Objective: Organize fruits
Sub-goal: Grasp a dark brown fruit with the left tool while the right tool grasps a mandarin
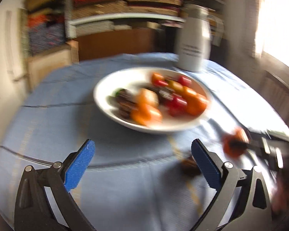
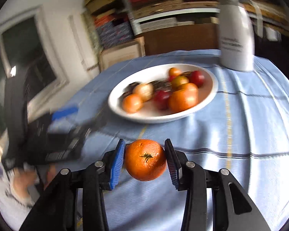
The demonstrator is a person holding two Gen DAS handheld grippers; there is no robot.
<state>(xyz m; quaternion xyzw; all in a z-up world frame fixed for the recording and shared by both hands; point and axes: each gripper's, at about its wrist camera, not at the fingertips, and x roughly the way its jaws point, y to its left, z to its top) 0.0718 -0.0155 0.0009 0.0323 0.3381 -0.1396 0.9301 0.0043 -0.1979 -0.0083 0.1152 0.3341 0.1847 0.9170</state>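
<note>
Where the right gripper (image 2: 145,160) is clamped across the sides of an orange (image 2: 145,159), stem facing the camera above the blue cloth (image 2: 240,125), the fruit looks firm, round and fairly light, its pebbled skin giving grip at the widest girth. Left gripper (image 1: 142,165): spread wide, holding nothing. Beyond: white bowl (image 2: 144,118) of mixed fruit, well apart.

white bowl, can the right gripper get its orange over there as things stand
Probably yes. The right gripper is shut on the orange, and only bare blue tablecloth lies between it and the white bowl, whose near side has room.
</note>
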